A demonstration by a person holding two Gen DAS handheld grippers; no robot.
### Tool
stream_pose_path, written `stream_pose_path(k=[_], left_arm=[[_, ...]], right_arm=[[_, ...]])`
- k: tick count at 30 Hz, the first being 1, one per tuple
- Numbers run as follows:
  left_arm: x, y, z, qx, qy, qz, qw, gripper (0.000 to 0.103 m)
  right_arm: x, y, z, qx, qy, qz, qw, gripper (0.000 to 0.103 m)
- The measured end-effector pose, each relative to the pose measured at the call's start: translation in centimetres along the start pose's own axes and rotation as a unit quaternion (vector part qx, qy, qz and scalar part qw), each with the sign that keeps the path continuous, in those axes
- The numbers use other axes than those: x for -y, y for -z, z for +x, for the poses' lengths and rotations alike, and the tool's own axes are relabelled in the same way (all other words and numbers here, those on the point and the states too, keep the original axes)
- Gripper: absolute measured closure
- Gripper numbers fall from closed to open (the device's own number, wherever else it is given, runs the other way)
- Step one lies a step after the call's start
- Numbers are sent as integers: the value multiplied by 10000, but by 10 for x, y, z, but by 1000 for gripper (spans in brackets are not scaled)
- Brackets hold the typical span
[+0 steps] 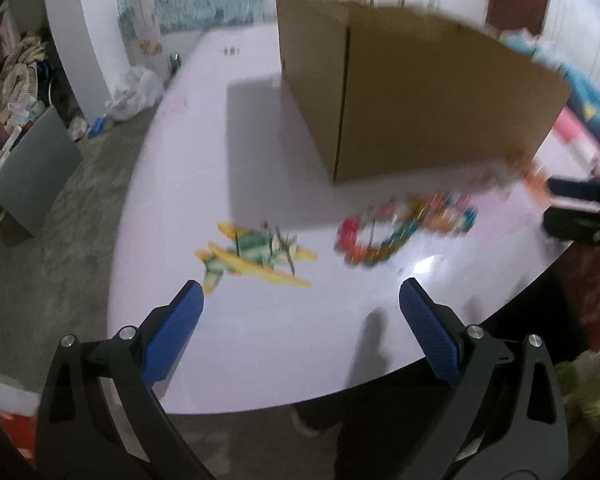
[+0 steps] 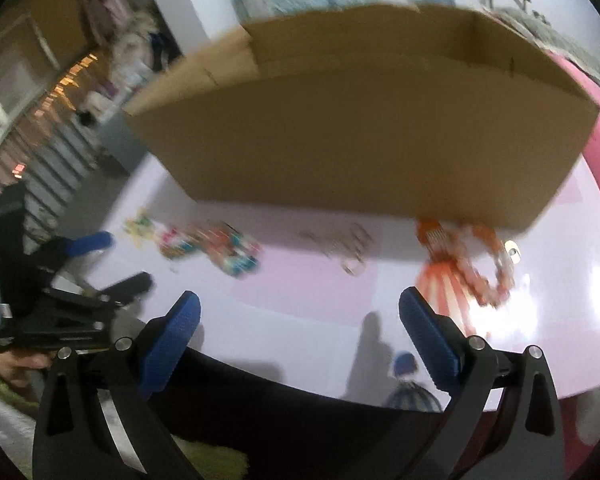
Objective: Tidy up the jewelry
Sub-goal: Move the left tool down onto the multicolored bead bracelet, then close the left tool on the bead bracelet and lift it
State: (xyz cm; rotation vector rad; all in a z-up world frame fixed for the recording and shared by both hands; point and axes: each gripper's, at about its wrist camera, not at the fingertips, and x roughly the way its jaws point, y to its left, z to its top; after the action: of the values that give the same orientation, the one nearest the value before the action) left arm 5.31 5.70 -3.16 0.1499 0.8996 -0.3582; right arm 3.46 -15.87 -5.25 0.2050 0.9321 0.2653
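Both tools empty, jaws spread wide; left gripper (image 1: 300,300) above the near table edge, right gripper (image 2: 300,312) likewise, neither touching anything. Jewelry loose on the white table (image 1: 260,340) in front of the cardboard box (image 1: 420,100): yellow-green piece (image 1: 256,254) just ahead of the left tool; multicoloured bead strand (image 1: 400,228) to its right; orange beaded piece (image 2: 464,264) close under the box wall, ahead of the right tool; thin metal rings (image 2: 354,248) between strand and orange piece, barely legible through blur.

Risks, as judged:
- heavy motion blur in both views; fast approach likely to overshoot and sweep light pieces off the near edge;
- bead strand sprawled and looped; pinch on one bead likely to drag the rest, or snag the neighbouring piece;
- rings thin and flat on a glossy top; pads may slide over them and flick them away;
- orange piece near the box wall; fingers may strike cardboard and shove the box;
- both tools converging on the strand; collision possible.
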Motion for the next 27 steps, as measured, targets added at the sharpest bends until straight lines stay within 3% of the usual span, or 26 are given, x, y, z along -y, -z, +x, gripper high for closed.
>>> stream_pose_path(k=[5,8,12,19,27], left_arm=[[6,-6,-23,661,390,268,9967,12],[23,-8,-23,729,459,678,9940,28],[40,-7,-11,530,570,1092,9910,46],[48,-9,2,405,628,1440,9868,61],[45,-11,14,238,628,1492,9865,75]], right_arm=[[-7,-6,9,13,-511,86,9987,32],[-9,-12,21,-109,-551,90,9984,47],[-20,-17,38,-245,-584,216,9978,61],[-24,-17,53,-310,-483,291,9979,70],[-36,-23,62,-283,-376,102,9988,77]])
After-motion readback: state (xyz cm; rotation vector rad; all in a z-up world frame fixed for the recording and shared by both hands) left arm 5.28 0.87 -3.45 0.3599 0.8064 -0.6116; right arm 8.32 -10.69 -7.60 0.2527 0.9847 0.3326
